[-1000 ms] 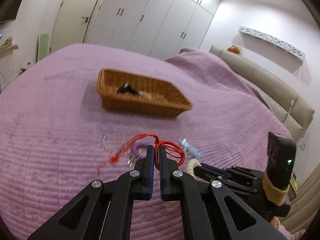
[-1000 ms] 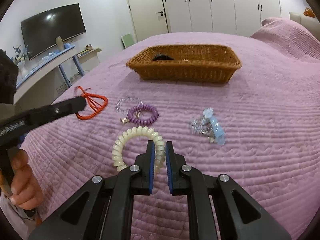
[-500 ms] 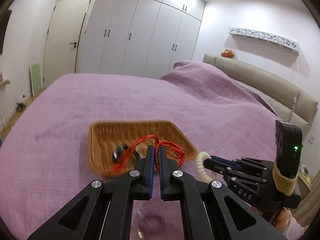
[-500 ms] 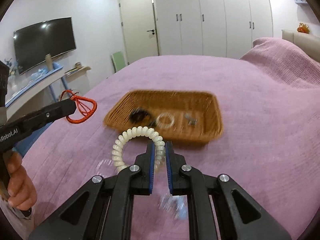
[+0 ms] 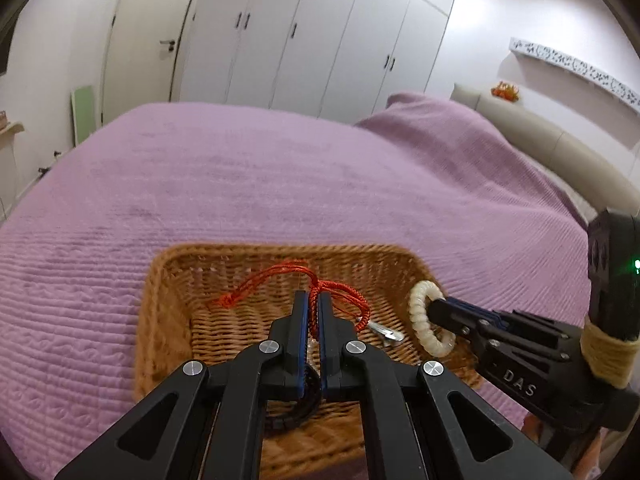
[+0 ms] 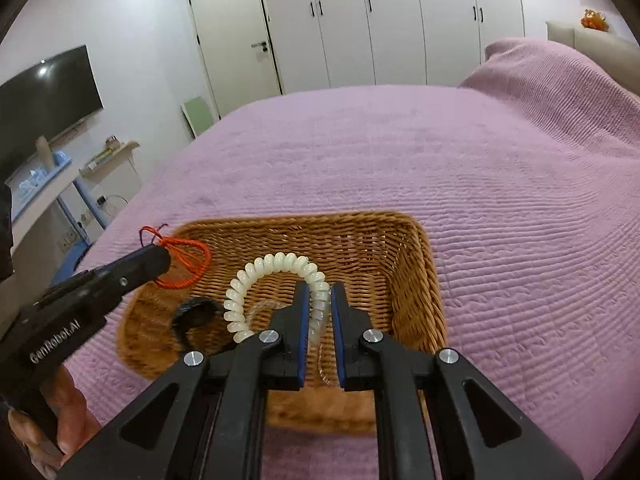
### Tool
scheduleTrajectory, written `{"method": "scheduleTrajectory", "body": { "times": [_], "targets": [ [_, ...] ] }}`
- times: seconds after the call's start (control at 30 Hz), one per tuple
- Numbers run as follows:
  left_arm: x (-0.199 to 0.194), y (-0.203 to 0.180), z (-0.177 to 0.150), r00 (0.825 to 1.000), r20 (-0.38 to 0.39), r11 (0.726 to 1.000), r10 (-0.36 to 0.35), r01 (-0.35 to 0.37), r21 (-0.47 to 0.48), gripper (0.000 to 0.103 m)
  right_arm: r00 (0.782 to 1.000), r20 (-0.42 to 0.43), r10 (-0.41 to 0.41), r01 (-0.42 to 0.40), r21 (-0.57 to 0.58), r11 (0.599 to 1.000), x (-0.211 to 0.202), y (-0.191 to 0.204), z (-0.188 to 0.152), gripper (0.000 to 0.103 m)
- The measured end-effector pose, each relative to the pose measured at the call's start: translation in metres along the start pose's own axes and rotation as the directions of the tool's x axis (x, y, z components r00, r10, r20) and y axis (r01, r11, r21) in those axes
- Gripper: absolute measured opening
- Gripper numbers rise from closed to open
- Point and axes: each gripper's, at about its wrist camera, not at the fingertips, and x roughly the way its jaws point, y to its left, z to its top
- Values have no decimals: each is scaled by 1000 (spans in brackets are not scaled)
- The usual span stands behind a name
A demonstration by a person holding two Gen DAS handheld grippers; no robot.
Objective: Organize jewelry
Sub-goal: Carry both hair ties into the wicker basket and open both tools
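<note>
A wicker basket (image 5: 172,280) (image 6: 416,280) sits on the purple bedspread. My left gripper (image 5: 314,300) is shut on a red cord bracelet (image 5: 276,276) and holds it over the basket; it also shows in the right wrist view (image 6: 188,264). My right gripper (image 6: 320,292) is shut on a cream spiral bracelet (image 6: 256,272) over the basket's right part; the bracelet also shows in the left wrist view (image 5: 420,320). A black coil band (image 6: 196,312), a clear ring and a silver clip (image 5: 384,332) lie inside the basket.
The purple bedspread (image 6: 440,152) spreads all round the basket. A beige headboard (image 5: 560,148) runs along the right. White wardrobes (image 5: 300,40) stand behind the bed. A TV (image 6: 44,96) and a shelf are at the left.
Both grippers have lifted their bracelets off the bedspread and carried them forward to over the basket. The other jewelry on the bed has dropped out of view.
</note>
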Motion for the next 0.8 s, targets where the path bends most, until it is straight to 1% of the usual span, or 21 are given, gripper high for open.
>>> {"method": "scheduleTrajectory", "body": {
  "times": [0.13,0.27,0.47,0.53,0.57,0.63,0.67,0.7,0.73,0.77,0.8],
  "targets": [
    [22,-4,-10,998,-50,999,26,-25,34,4,997,-68,-18,18,6,1000,33,-3,0,13],
    [37,-8,-17,997,-72,998,31,-27,53,4,992,-119,-30,32,15,999,52,-8,-9,13],
    [49,-18,-24,994,-94,994,52,-43,98,4,990,-139,-34,36,13,999,60,-7,-13,14],
    [48,-22,-22,994,-91,994,52,-42,105,5,990,-143,-18,22,25,999,60,-7,-11,18],
    [47,-21,-22,994,-98,994,47,-36,105,5,991,-136,-11,15,28,999,57,-7,-11,19],
    [45,-19,-23,994,-108,996,20,-10,94,16,992,-122,-12,15,29,999,52,-8,-10,27],
    [41,-17,-23,994,-105,996,10,-1,90,21,994,-109,-13,16,29,999,46,-8,-10,27],
    [38,-17,-23,995,-99,996,5,4,87,34,995,-97,-14,17,33,999,41,-9,-10,27],
    [33,-18,-22,996,-88,996,-1,8,86,51,997,-81,-7,11,41,999,33,-10,-10,27],
    [26,-18,-21,998,-70,996,-8,14,87,58,998,-70,1,2,47,999,27,-10,-10,27],
    [19,-19,-20,998,-55,996,-11,16,89,62,998,-60,7,-4,52,999,19,-11,-11,28]
  ]
}}
